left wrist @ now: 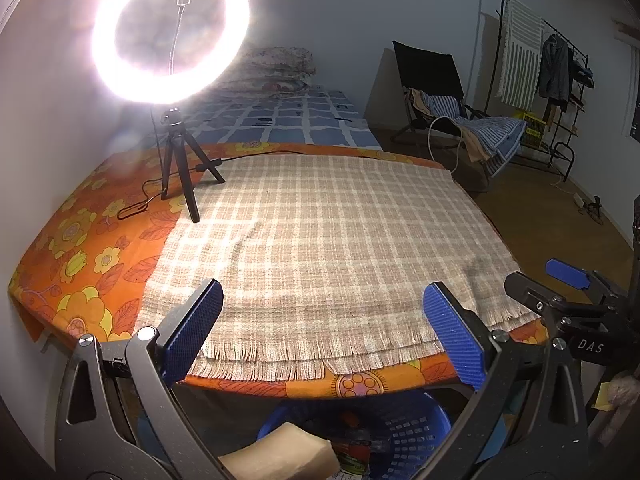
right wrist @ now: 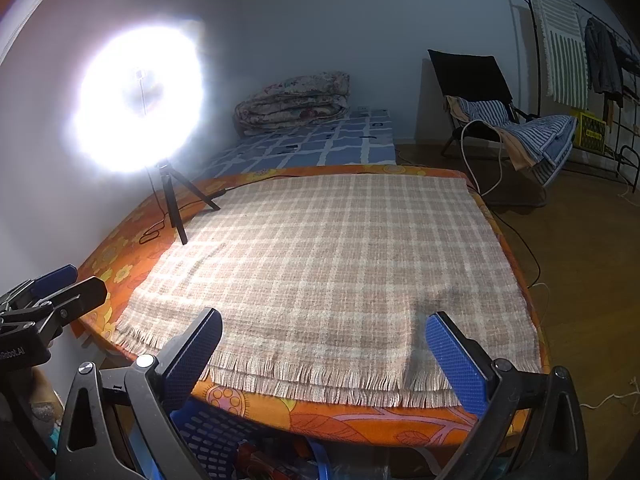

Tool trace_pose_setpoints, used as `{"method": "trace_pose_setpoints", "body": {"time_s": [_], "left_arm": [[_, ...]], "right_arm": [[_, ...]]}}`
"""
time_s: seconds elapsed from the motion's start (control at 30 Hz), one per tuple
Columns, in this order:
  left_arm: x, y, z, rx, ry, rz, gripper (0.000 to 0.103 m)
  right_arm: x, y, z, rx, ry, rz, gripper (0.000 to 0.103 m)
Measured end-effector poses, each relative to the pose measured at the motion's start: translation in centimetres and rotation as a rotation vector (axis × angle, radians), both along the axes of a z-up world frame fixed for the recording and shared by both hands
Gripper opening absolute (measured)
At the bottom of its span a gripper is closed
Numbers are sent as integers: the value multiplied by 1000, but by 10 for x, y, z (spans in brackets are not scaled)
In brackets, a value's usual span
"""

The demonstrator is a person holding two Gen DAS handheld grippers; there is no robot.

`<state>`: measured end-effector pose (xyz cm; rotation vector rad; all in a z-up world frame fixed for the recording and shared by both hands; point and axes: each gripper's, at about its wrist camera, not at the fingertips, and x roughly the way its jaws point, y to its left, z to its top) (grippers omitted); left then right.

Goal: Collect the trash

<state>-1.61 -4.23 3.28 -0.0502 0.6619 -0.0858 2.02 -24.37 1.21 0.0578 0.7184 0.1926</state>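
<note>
I hold left gripper (left wrist: 322, 334) and right gripper (right wrist: 324, 356) wide, empty, above blue basket (left wrist: 404, 432) under table edge (left wrist: 320, 388). Risk: fingers snag plaid cloth fringe (left wrist: 280, 356), dragging cloth off.

The blue basket (left wrist: 404, 428) is sitting low down, right below the near edge of the table — it's a plastic one with a slotted, lattice-style wall, and only part of its rim and side is showing in the left wrist view. Inside it, a tan, crumpled paper-looking lump (left wrist: 280, 454) is lying toward the left, and just beside it a bottle (left wrist: 356, 446) with a reddish-orange cap is standing or leaning — can't tell which. In the right wrist view the same basket (right wrist: 212, 440) is peeking out under the table edge, with something red (right wrist: 260, 464) lying in it, too blurry to make out properly.
</note>
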Motion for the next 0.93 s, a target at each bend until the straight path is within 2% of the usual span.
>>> {"method": "trace_pose_setpoints", "body": {"time_s": [0.93], "left_arm": [[3,0,-9,50,16,10,102]], "right_arm": [[-3,1,-1,-27,-8,-13,103]]}}
